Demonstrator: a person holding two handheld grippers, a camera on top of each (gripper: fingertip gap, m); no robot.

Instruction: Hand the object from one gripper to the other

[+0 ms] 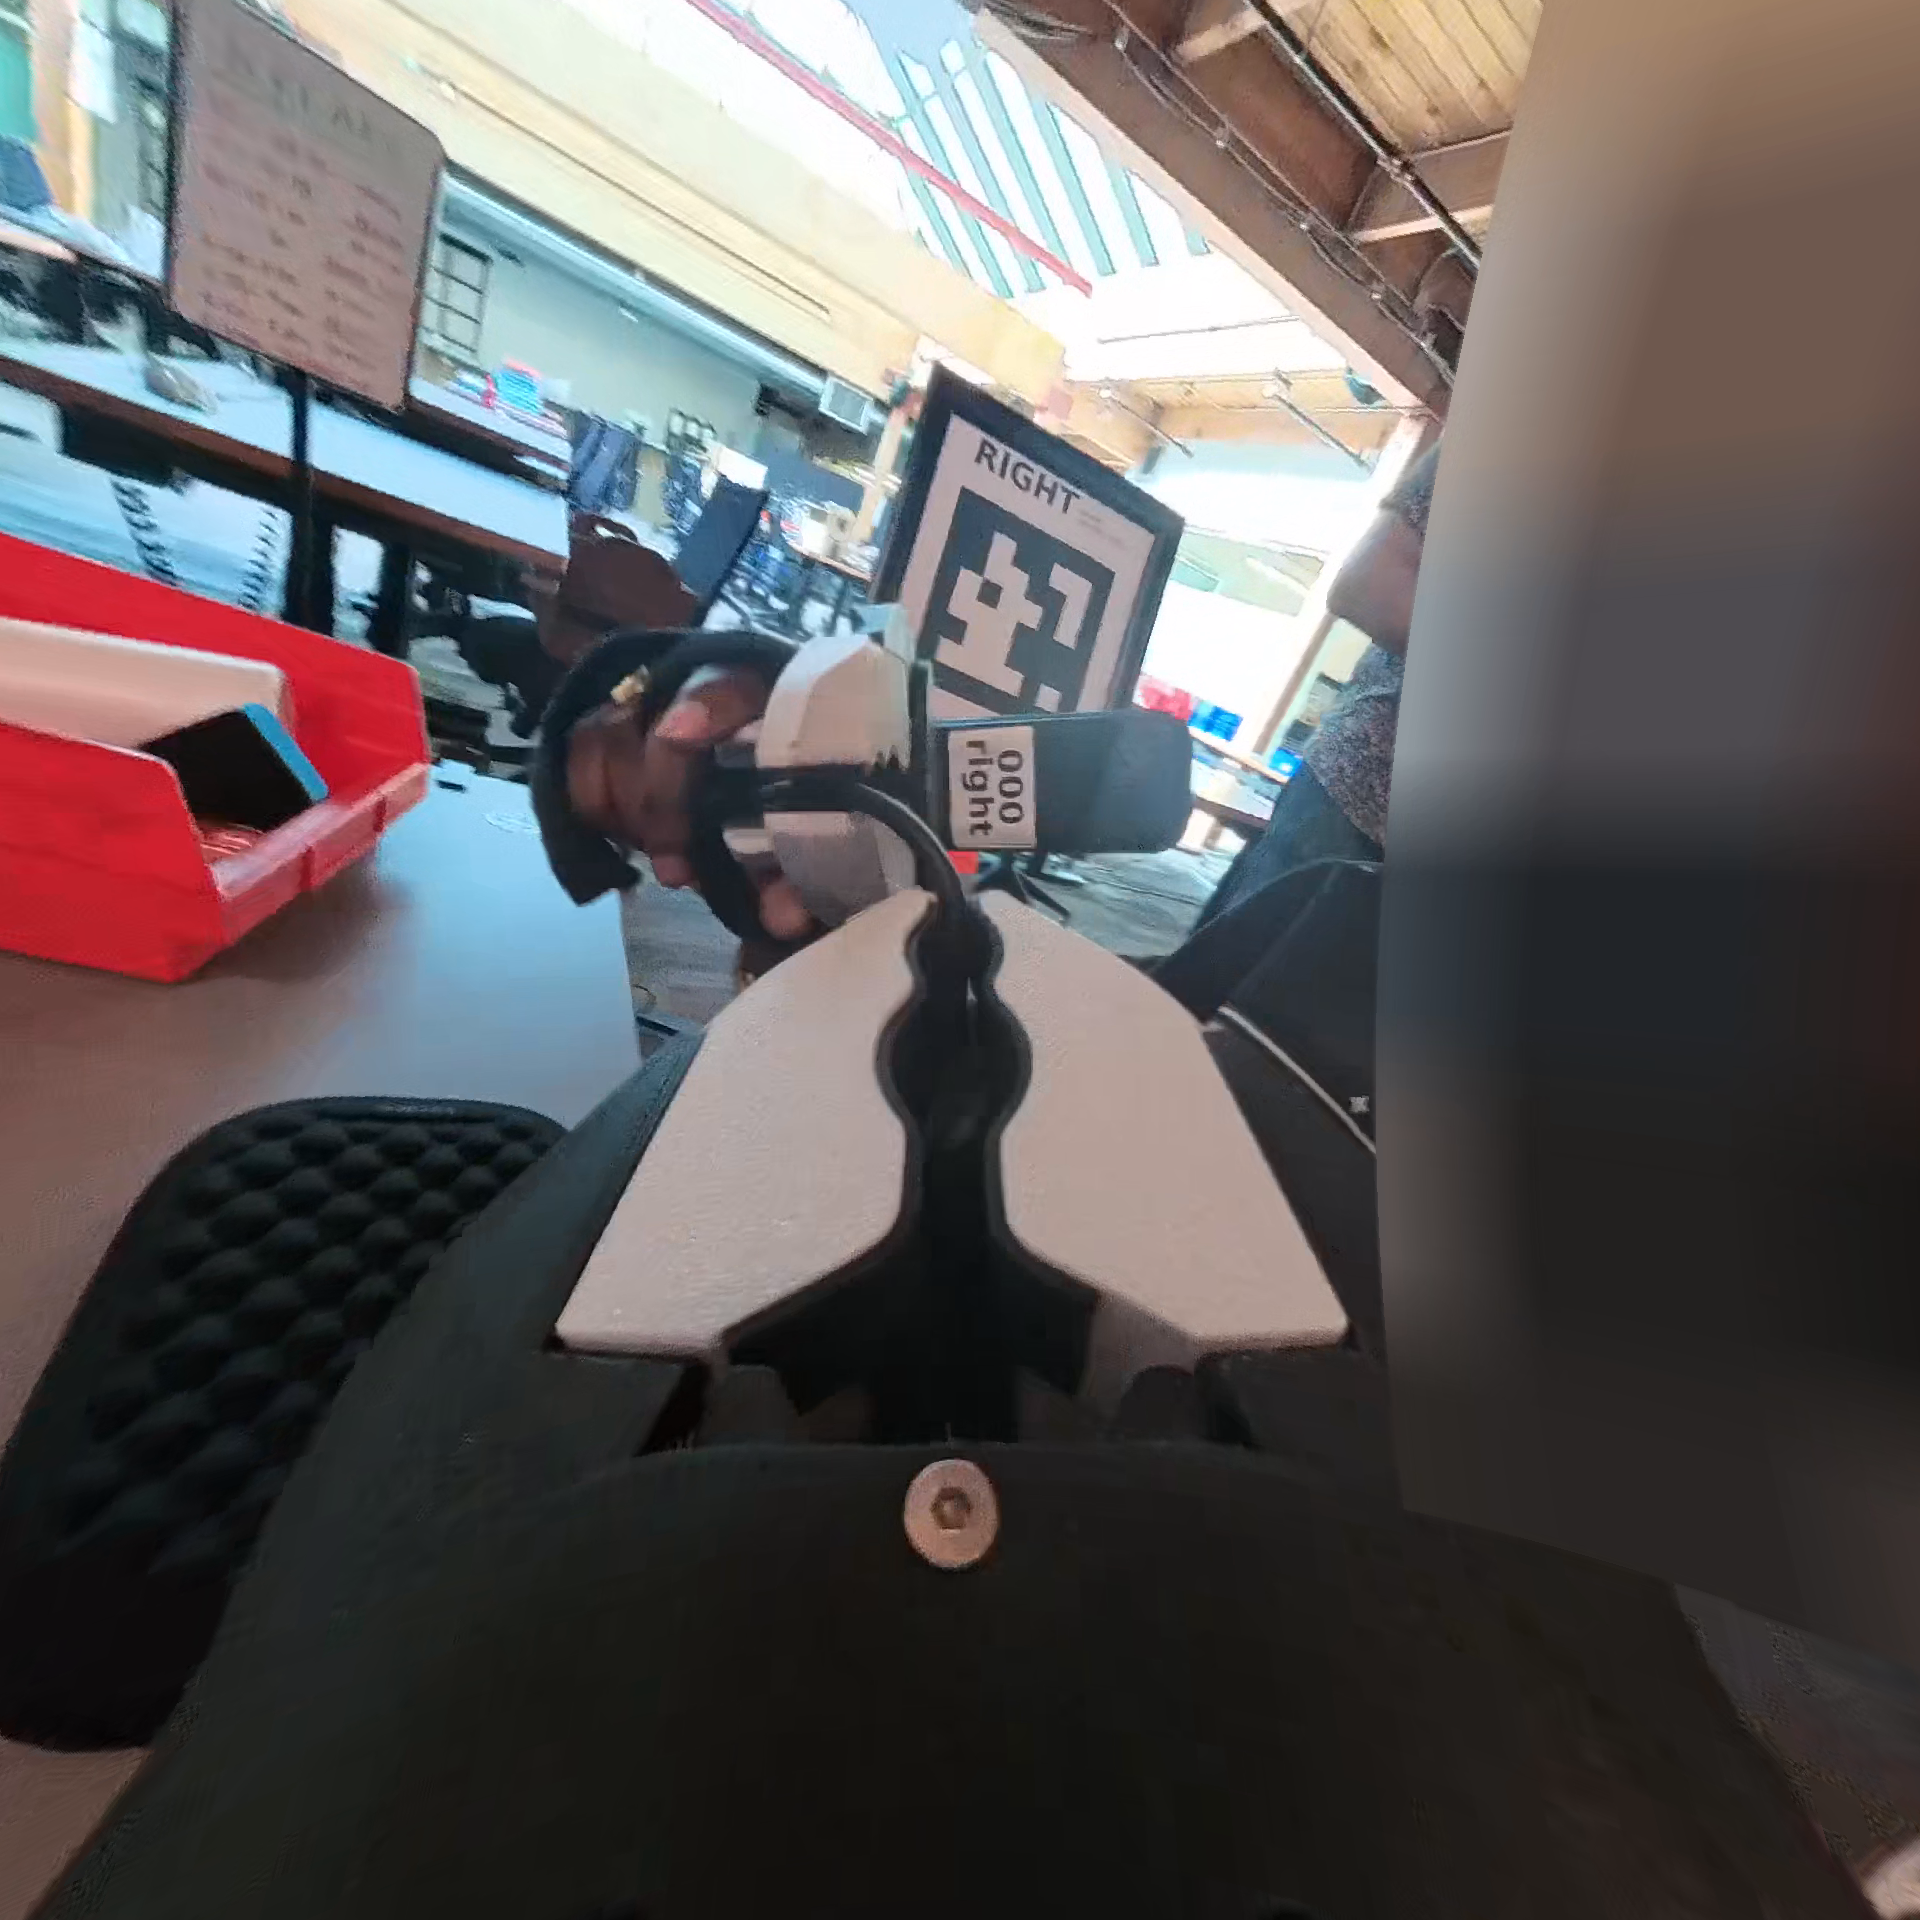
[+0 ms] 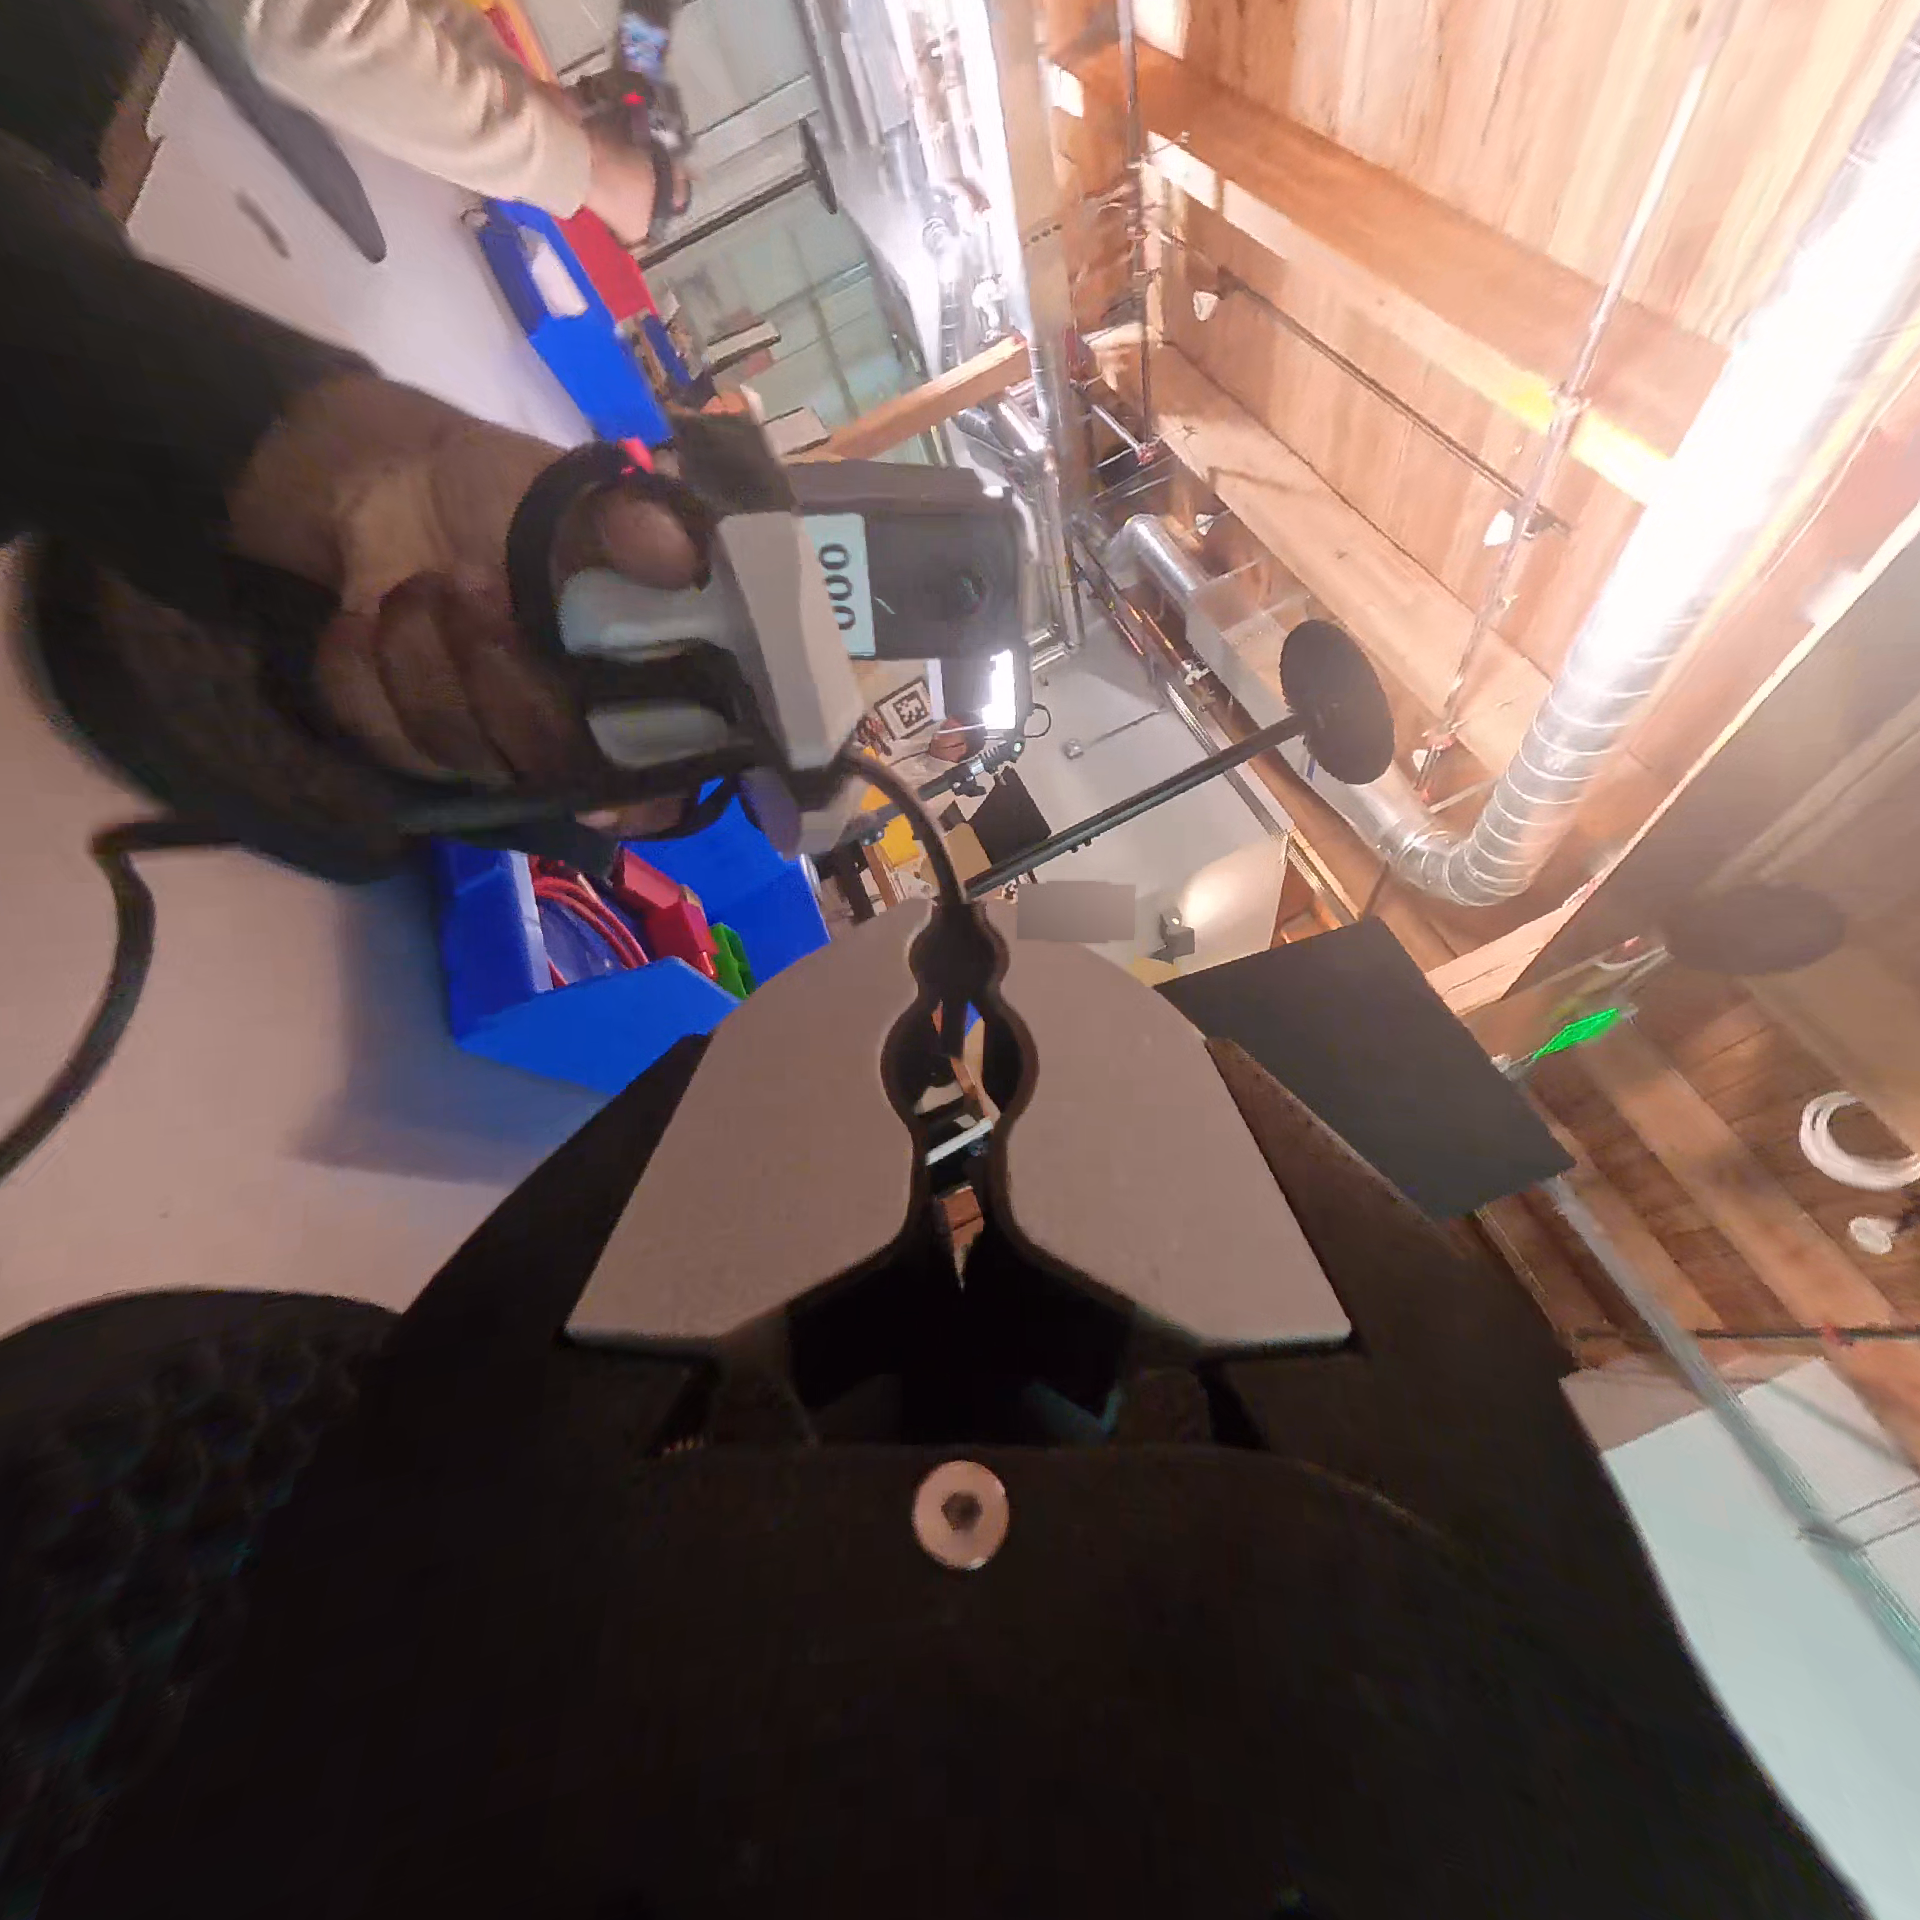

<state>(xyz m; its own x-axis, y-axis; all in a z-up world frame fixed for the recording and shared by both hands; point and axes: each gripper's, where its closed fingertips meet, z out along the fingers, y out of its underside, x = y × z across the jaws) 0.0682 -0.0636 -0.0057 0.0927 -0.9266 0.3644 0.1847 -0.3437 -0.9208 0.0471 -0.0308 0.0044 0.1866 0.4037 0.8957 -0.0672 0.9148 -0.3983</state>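
Observation:
A thin black cable runs in a short arc between the two grippers, held up in the air. My left gripper is shut on one end of it at its fingertips. My right gripper, held by a hand just ahead, is shut on the other part of the arc. In the right wrist view my right gripper pinches the cable at its tips. The left gripper faces it a little way off, held by a hand. More cable trails off to the left behind that hand.
A red bin with a white and a dark item stands on the brown table at the left. Blue bins with red cables stand on a white table. A person's light sleeve shows at the top. Left and right tips are no more than a few centimetres apart.

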